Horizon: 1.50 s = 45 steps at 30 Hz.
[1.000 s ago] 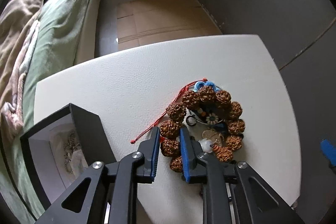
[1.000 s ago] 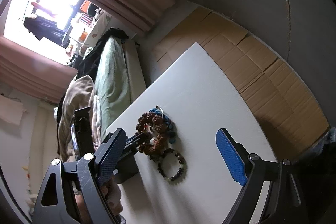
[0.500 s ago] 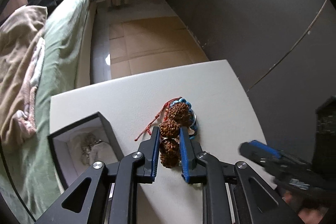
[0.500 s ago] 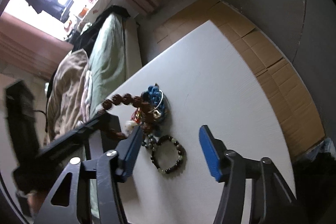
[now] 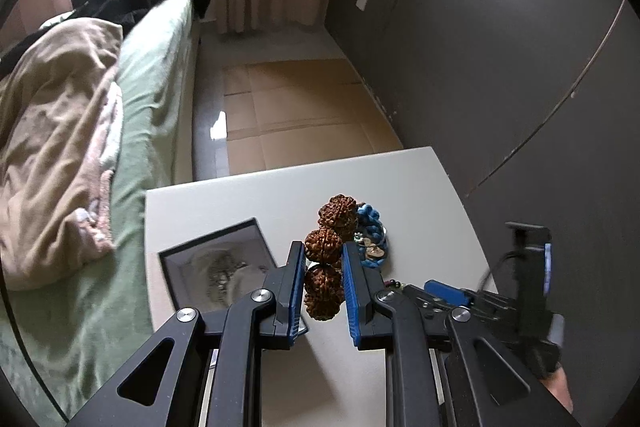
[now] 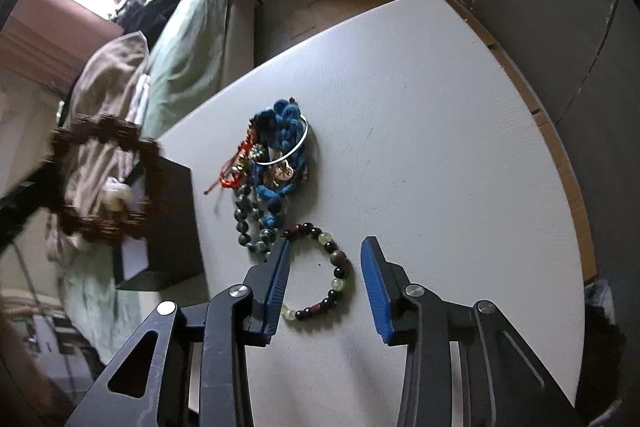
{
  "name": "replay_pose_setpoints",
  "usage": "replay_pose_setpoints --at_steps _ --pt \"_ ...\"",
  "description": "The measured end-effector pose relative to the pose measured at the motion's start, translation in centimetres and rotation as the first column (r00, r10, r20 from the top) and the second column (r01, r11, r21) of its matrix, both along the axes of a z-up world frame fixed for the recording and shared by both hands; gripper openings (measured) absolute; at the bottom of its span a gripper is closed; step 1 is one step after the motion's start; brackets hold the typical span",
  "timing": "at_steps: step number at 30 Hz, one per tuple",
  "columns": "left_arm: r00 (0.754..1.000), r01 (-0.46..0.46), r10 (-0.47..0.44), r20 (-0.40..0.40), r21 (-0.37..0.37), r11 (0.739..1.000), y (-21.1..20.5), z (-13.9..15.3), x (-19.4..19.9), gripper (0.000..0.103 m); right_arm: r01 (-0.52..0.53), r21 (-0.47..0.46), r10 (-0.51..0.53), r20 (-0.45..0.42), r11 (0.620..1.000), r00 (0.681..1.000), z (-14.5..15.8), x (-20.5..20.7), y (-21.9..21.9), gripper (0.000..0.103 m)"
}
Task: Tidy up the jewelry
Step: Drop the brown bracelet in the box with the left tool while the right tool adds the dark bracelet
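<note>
Left gripper [image 5: 323,291]: clamped on a bracelet of large, knobbly brown seed beads [image 5: 325,263], with one bead pinched between the blue pads. The bracelet is lifted clear of the table and hangs in the air.

Seed bracelet from the other side: in the right wrist view it shows as a blurred brown ring [image 6: 105,179] at the left edge, above an open black box.

Right gripper [image 6: 325,287]: its jaws are closing, pointed steeply down at the table. The pads are still apart and do not press on anything that I can see.

Between the right jaws: a bracelet of small round beads in dark, reddish and pale green colours [image 6: 323,277]. It lies flat on the table, with its left part hidden behind the left finger.

Table [image 6: 440,115]: white, with a slightly scuffed top.

Jewelry pile [image 6: 272,147]: on the table just beyond the small bead bracelet. It holds blue knotted cord, a thin silver bangle, red cord and a string of grey beads, all tangled together.

Black box [image 5: 218,267]: open, with a pale lining and some silvery chain inside. It sits at the table's left edge, beside the pile.

Surroundings: a bed with a green sheet [image 5: 156,75] and a crumpled beige blanket [image 5: 56,131] stands past the table. Flattened cardboard [image 5: 296,115] covers the floor beside a dark grey wall.
</note>
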<state>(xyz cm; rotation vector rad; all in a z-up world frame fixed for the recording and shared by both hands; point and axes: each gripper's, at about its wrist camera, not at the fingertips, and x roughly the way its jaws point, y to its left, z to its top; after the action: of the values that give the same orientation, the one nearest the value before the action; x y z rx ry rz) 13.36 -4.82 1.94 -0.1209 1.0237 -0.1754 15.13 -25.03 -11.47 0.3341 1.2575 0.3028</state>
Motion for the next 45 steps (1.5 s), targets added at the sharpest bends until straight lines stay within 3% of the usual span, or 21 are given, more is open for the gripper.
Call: replay_pose_setpoints --at_steps 7,11,16,22,36,39,41,43,45 --pt "1.000 -0.023 0.023 0.021 0.002 1.000 2.0 1.4 -1.4 0.019 -0.066 -0.181 0.072 0.024 0.981 0.997 -0.6 0.0 2.7 0.031" --pt "0.999 -0.041 0.041 0.022 0.002 0.999 3.3 1.5 -1.9 0.019 -0.088 -0.260 0.100 0.032 0.961 0.994 -0.5 -0.5 3.3 0.014" --pt "0.998 -0.062 0.062 0.017 0.000 0.998 4.7 1.2 -2.4 0.019 -0.094 -0.192 0.101 0.029 0.977 0.994 -0.1 -0.6 2.7 0.012" --pt "0.997 -0.076 0.076 -0.003 -0.011 0.997 5.9 0.0 -2.5 0.019 -0.106 -0.071 0.113 0.101 0.992 0.988 2.2 -1.2 3.0 0.012" --pt "0.994 -0.085 0.077 -0.072 -0.117 0.989 6.7 -4.3 -0.6 0.019 -0.147 0.134 0.113 0.236 0.980 0.965 6.6 -2.0 4.6 0.011" --pt "0.995 -0.090 0.086 -0.052 -0.075 0.993 6.5 -4.2 -0.5 0.025 -0.164 0.171 0.116 0.261 0.972 0.958 7.3 -2.0 4.8 0.011" --pt "0.995 -0.097 0.096 -0.038 -0.044 0.994 6.5 -4.1 -0.7 0.040 -0.184 0.198 0.123 0.283 0.963 0.951 7.8 -2.2 5.3 0.011" --pt "0.995 -0.104 0.104 -0.010 -0.024 0.994 6.8 -3.8 -1.1 0.066 -0.199 0.215 0.130 0.297 0.956 0.946 8.1 -2.3 5.7 0.011" --pt "0.993 -0.113 0.113 0.026 0.011 0.994 7.1 -3.2 -1.7 0.071 -0.213 0.230 0.136 0.309 0.950 0.941 8.3 -2.3 6.3 0.011"
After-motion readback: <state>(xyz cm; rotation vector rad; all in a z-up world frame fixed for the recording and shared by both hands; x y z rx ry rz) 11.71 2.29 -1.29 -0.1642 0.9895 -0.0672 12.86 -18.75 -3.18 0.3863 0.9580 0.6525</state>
